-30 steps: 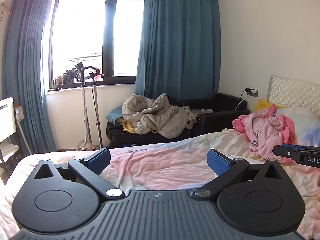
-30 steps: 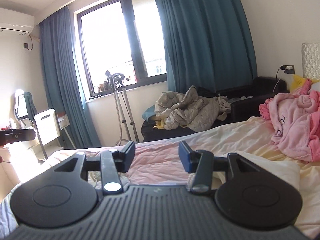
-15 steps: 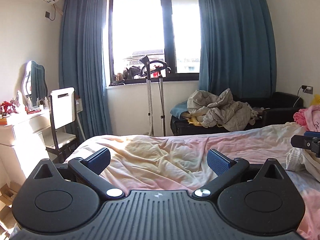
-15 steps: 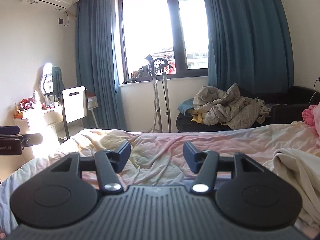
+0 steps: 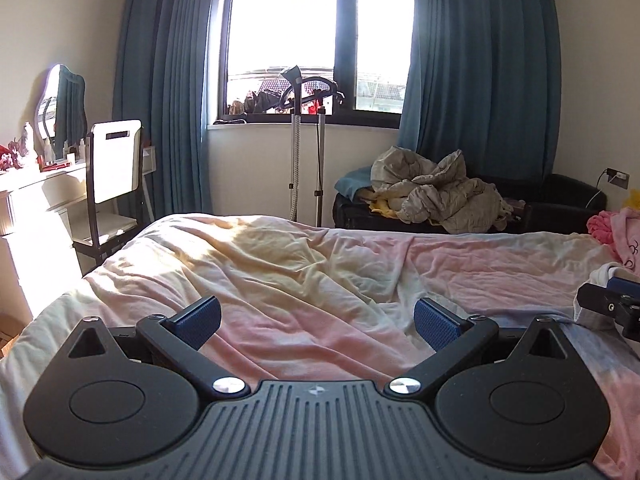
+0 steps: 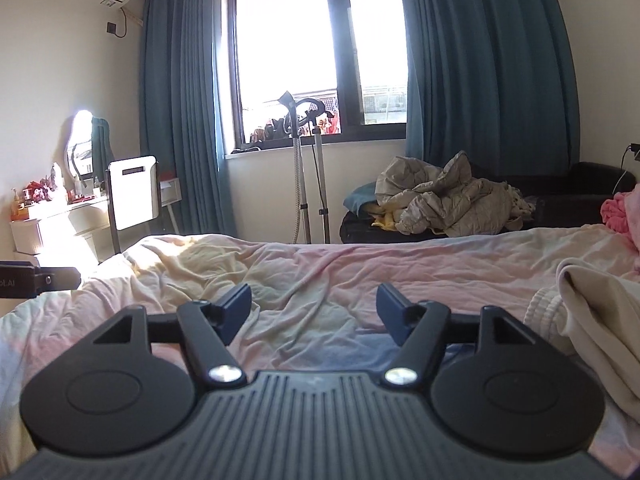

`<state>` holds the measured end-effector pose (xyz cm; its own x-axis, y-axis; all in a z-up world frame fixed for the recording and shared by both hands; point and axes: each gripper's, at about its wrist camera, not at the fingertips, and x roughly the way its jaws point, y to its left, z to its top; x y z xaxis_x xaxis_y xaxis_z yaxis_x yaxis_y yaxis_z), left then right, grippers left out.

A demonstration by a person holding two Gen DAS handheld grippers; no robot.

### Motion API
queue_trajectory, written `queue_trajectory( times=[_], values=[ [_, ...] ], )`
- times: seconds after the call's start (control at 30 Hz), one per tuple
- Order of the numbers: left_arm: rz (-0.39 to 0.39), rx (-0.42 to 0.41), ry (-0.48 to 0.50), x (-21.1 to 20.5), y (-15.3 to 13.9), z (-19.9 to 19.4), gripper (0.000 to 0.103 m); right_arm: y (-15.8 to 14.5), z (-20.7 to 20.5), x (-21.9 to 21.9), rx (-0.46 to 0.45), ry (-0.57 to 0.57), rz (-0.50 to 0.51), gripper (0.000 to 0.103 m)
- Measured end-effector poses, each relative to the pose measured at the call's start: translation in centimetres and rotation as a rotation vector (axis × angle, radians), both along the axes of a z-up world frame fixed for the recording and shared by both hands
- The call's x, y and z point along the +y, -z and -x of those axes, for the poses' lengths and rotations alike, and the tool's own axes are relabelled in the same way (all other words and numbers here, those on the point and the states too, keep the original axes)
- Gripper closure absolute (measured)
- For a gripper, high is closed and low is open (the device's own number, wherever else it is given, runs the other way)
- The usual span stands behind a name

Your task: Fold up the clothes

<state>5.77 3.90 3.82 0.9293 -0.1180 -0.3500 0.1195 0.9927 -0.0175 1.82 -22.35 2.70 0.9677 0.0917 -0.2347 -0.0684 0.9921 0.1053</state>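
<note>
My left gripper (image 5: 318, 322) is open and empty, held low over the bed's rumpled pink and yellow sheet (image 5: 304, 276). My right gripper (image 6: 314, 314) is open and empty over the same sheet (image 6: 320, 272). A cream garment with a ribbed cuff (image 6: 580, 312) lies on the bed just right of the right gripper. Its edge shows at the far right in the left wrist view (image 5: 604, 276), behind the right gripper's tip (image 5: 612, 304). A pink garment (image 5: 624, 228) lies further right, partly cut off. The left gripper's tip (image 6: 36, 280) shows at the left edge.
A black sofa (image 5: 540, 204) with a heap of grey bedding (image 5: 440, 196) stands beyond the bed. A garment steamer stand (image 5: 304, 148) is under the window. A white chair (image 5: 114, 176) and a dressing table (image 5: 36, 188) stand left of the bed.
Both grippers have swung left, away from the headboard and pink garment toward the window and dressing table, and dropped lower over the sheet. Both stayed open.
</note>
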Motion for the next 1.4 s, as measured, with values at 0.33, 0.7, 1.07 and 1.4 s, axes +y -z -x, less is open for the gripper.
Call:
queue_trajectory(
  times=[0.33,0.7,1.07,1.4],
  values=[
    [0.002,0.012,0.013,-0.3,0.5,0.5,0.000,0.8,-0.3,0.2,0.006,0.003,0.004,0.013],
    [-0.005,0.003,-0.006,0.0,0.2,1.0,0.000,1.2,-0.4,0.5,0.020,0.002,-0.002,0.000],
    [-0.038,0.009,-0.022,-0.4,0.3,1.0,0.000,1.5,-0.7,0.9,0.029,0.007,0.014,0.000],
    [-0.061,-0.007,-0.019,-0.8,0.4,1.5,0.000,1.5,-0.6,1.1,0.026,0.008,0.010,0.000]
  ],
)
